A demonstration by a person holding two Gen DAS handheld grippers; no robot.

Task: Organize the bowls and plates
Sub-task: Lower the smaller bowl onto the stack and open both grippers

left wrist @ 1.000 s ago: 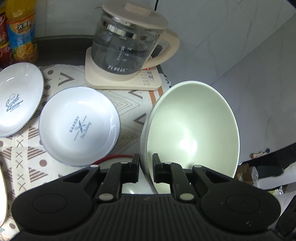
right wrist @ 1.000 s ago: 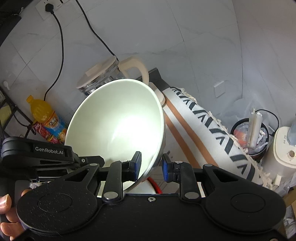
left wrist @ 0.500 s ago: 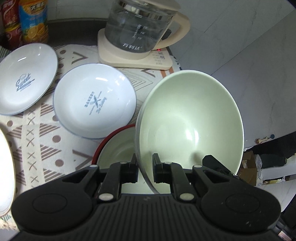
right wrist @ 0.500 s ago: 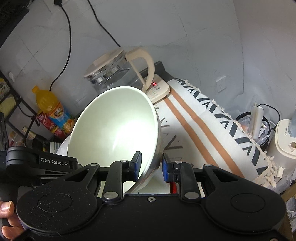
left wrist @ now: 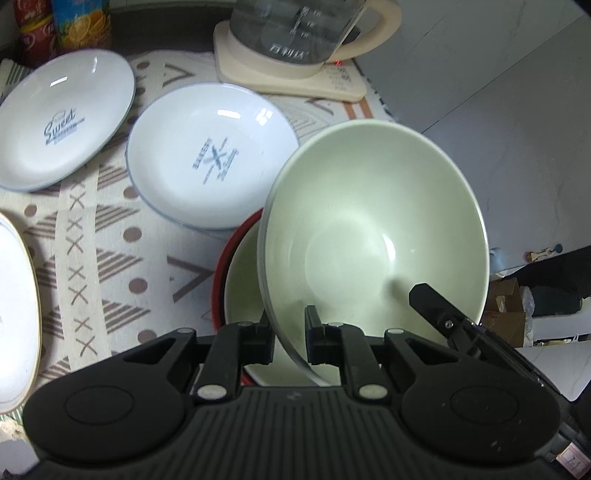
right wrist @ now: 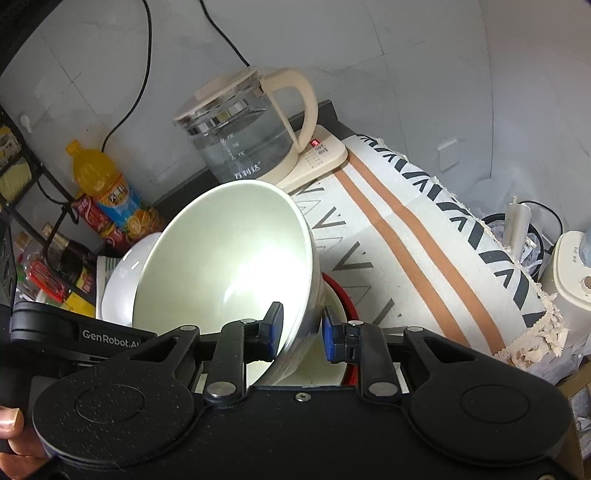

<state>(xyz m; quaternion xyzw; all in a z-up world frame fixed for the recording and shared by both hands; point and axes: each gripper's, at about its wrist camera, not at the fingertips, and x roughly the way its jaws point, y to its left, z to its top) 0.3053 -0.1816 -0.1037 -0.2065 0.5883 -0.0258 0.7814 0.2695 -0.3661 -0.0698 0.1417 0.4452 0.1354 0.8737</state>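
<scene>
A pale green bowl [left wrist: 373, 236] is held tilted by both grippers on its rim. My left gripper [left wrist: 288, 332] is shut on its near rim; my right gripper [right wrist: 300, 334] is shut on the rim from the other side, and the bowl [right wrist: 229, 266] fills that view. The right gripper's finger [left wrist: 436, 310] shows inside the bowl's right edge. Just below the held bowl sits a red-rimmed bowl [left wrist: 240, 284] with a cream inside, also in the right wrist view [right wrist: 341, 295]. Two white plates [left wrist: 210, 162] [left wrist: 62, 118] lie on the patterned cloth behind.
A glass kettle [left wrist: 306, 33] on its beige base stands at the back, also in the right wrist view [right wrist: 243, 144]. Drink bottles [right wrist: 107, 195] stand at the back left. A gold-rimmed white plate [left wrist: 14, 306] lies at the left edge. The table's edge drops off to the right.
Both grippers have lowered the green bowl toward the table; the red-rimmed bowl has come into view beneath it. The kettle and plates have shifted upward in the left wrist view.
</scene>
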